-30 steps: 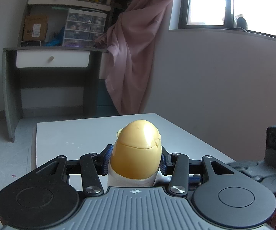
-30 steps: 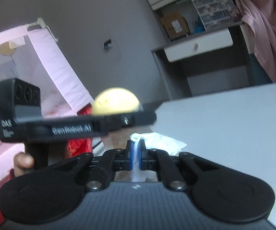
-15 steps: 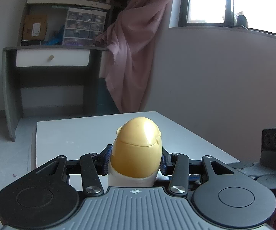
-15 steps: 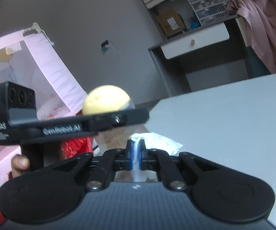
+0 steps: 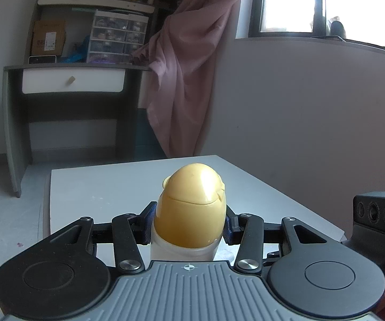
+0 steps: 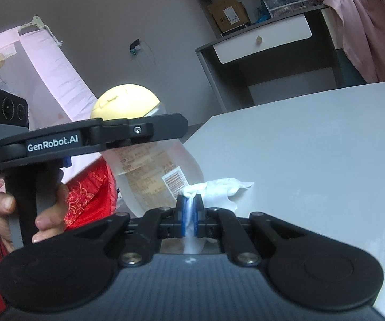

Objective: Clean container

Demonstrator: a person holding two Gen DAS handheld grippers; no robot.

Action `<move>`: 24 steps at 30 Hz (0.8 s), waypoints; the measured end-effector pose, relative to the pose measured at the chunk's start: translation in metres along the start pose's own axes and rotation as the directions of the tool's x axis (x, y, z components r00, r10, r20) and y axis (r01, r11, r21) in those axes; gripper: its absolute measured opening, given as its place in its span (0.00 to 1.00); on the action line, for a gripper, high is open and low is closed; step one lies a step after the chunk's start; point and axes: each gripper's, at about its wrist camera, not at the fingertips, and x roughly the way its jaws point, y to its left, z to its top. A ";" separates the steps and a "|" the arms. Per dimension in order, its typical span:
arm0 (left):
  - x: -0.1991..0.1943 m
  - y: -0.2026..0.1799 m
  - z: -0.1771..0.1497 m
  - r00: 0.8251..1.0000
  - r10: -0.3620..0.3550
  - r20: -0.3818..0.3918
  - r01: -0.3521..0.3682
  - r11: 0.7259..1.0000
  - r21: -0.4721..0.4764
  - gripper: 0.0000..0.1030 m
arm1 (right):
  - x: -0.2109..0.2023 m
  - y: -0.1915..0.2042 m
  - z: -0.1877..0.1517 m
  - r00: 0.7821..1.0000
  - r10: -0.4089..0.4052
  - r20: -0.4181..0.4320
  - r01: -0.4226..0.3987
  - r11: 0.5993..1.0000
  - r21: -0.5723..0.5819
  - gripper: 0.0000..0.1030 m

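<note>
Left hand-held gripper: I clamp the yellow-capped bottle.
Right hand-held gripper: pinches the white wipe.
Change: wipe now beside bottle; wiping imminent.

bottle base hidden by left claw | label text blurred
</note>
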 end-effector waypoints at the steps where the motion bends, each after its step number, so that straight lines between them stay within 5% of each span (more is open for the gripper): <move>1: 0.000 0.000 0.000 1.000 0.000 0.000 0.000 1.000 0.000 0.46 | 0.000 0.000 0.000 1.000 -0.002 -0.001 0.002 1.000 -0.002 0.05; 24: 0.002 0.001 0.002 1.000 -0.005 -0.002 0.005 1.000 -0.001 0.46 | -0.012 0.010 0.026 0.996 0.021 0.092 -0.017 0.999 -0.041 0.05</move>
